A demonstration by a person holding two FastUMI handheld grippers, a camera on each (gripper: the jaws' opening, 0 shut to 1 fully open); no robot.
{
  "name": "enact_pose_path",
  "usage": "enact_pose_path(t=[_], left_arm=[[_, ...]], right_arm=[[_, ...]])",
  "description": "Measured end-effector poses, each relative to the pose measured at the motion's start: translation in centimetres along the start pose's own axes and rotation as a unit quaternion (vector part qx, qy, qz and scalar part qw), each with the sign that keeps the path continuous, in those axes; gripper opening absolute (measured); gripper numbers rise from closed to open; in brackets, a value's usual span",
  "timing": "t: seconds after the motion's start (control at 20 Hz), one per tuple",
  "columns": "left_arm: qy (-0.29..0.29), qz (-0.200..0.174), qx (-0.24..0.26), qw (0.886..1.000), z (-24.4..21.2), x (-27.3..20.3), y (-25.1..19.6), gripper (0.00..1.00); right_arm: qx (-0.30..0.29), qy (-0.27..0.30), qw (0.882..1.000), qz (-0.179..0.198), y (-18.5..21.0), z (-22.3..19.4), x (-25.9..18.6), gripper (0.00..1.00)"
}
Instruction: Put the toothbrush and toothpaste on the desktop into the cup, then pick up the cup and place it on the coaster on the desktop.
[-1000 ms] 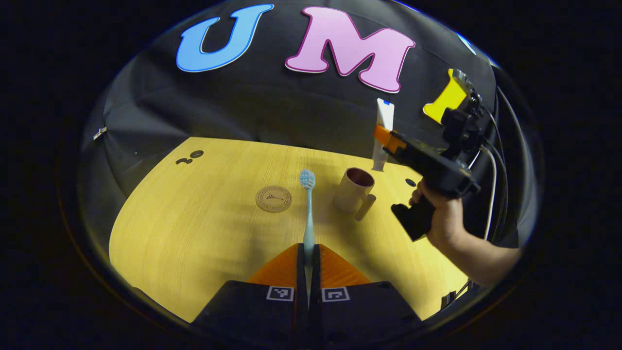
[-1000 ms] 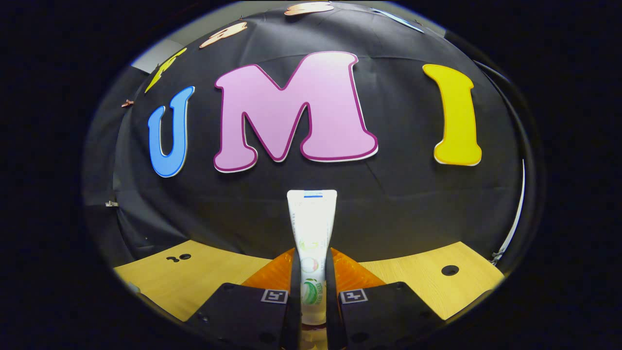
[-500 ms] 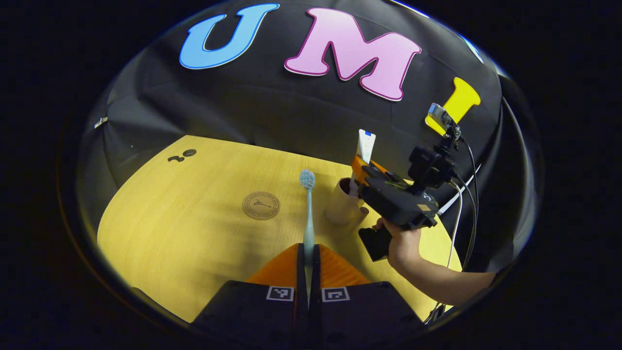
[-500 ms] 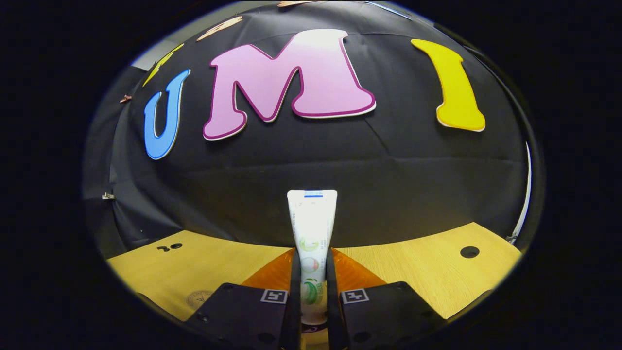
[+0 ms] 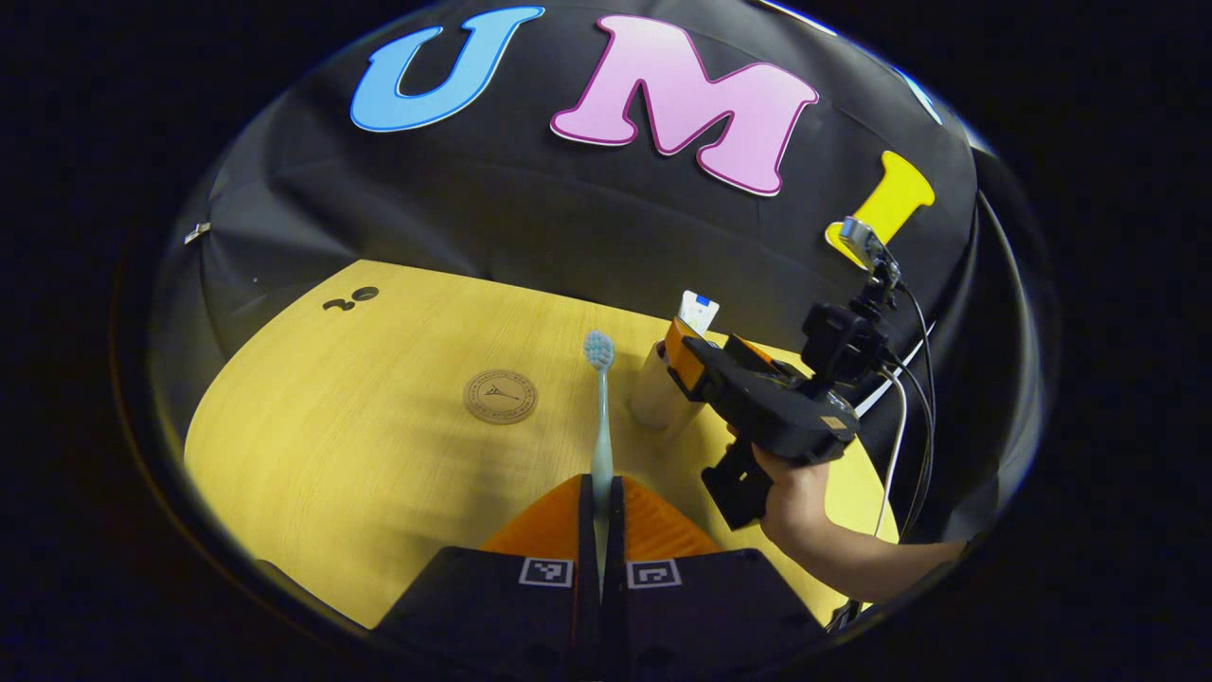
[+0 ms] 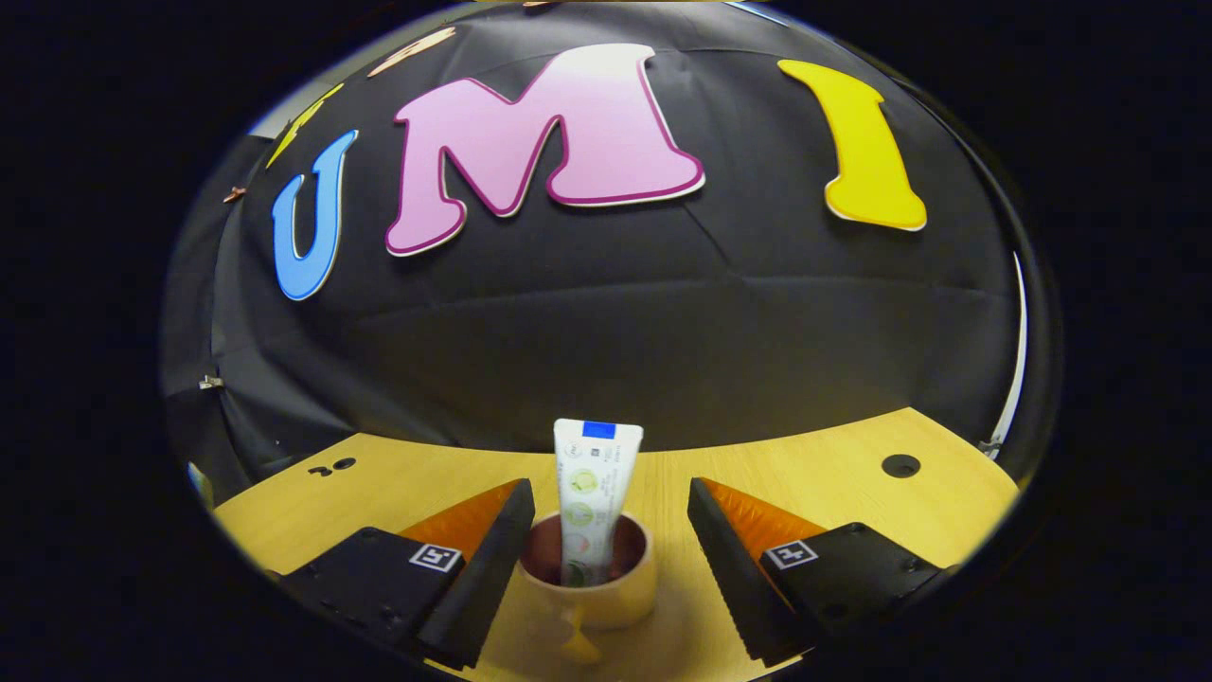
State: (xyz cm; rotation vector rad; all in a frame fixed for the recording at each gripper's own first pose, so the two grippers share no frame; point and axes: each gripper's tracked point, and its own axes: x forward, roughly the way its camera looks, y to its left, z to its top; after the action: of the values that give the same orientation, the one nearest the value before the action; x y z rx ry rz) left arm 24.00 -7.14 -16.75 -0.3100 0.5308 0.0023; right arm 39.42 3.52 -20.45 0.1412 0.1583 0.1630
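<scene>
In the left gripper view, the coaster (image 5: 500, 396) lies flat on the yellow table (image 5: 312, 445) at about ten o'clock from the left claw (image 5: 601, 516), well apart from everything else. The left claw sits at six o'clock, pinched narrow on the handle of the toothbrush (image 5: 600, 417) — the brush stands out straight ahead toward twelve o'clock, its bristled head uppermost, above the table. Just to the right of the brush head stands the cup (image 5: 653, 398), partly hidden behind the right claw (image 5: 684, 352). The toothpaste (image 5: 698, 312) pokes up behind that claw, its flat end topmost. Farther right, at about four o'clock, a hand (image 5: 795, 488) grips the right claw's handle, with cables running off toward three o'clock.

In the right gripper view, two small dark holes (image 6: 331, 467) mark the table (image 6: 417, 478) at nine o'clock. The right claw (image 6: 606, 526) is spread wide, its fingers standing clear on either side of the cup (image 6: 589, 578) at six o'clock, touching neither it nor the tube. The toothpaste (image 6: 589, 493) stands upright inside the cup — lower end in the dark interior, flat end rising well above the rim. Another hole (image 6: 900, 465) sits at three o'clock.
</scene>
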Motion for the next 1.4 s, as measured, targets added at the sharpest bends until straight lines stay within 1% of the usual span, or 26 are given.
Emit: enact_pose_path(t=[0.15, 0.3, 0.4, 0.5, 0.7, 0.85, 1.05, 1.15, 1.25, 1.4], left_arm=[[-0.022, -0.023, 0.012, 0.999, 2.7, 1.7, -1.9, 0.07], [-0.071, -0.052, 0.029, 0.996, 6.5, 3.8, -4.3, 0.07], [-0.102, -0.070, 0.036, 0.992, 9.0, 5.7, -6.0, 0.06], [-0.137, -0.094, 0.049, 0.985, 11.1, 7.7, -7.8, 0.06], [-0.189, -0.116, 0.082, 0.972, 14.2, 11.1, -10.0, 0.06], [-0.214, -0.117, 0.106, 0.964, 15.8, 13.4, -11.0, 0.06], [-0.219, -0.112, 0.102, 0.964, 15.5, 16.5, -11.1, 0.06], [-0.234, -0.110, 0.092, 0.961, 15.5, 17.5, -11.0, 0.06], [-0.237, -0.104, 0.081, 0.962, 15.0, 18.5, -11.0, 0.06], [-0.234, -0.091, 0.092, 0.964, 14.3, 19.3, -10.8, 0.06]], right_arm=[[0.000, 0.002, 0.999, -0.040, -4.0, 1.5, -3.5, 1.00], [-0.027, 0.008, 0.997, -0.071, -7.6, 3.3, -6.9, 0.99], [-0.028, 0.004, 0.996, -0.083, -9.3, 4.5, -8.6, 0.98], [-0.026, 0.012, 0.996, -0.088, -10.6, 4.6, -9.9, 0.97], [-0.037, 0.023, 0.994, -0.096, -12.2, 4.0, -11.3, 0.98], [-0.031, 0.030, 0.995, -0.091, -12.3, 3.3, -11.5, 0.98], [-0.024, 0.046, 0.995, -0.088, -12.8, 2.2, -11.5, 0.98], [-0.017, 0.051, 0.995, -0.088, -13.1, 2.1, -11.6, 0.98], [-0.014, 0.052, 0.994, -0.090, -13.4, 2.0, -11.5, 0.98], [-0.009, 0.057, 0.994, -0.092, -13.7, 1.8, -11.6, 0.98]])
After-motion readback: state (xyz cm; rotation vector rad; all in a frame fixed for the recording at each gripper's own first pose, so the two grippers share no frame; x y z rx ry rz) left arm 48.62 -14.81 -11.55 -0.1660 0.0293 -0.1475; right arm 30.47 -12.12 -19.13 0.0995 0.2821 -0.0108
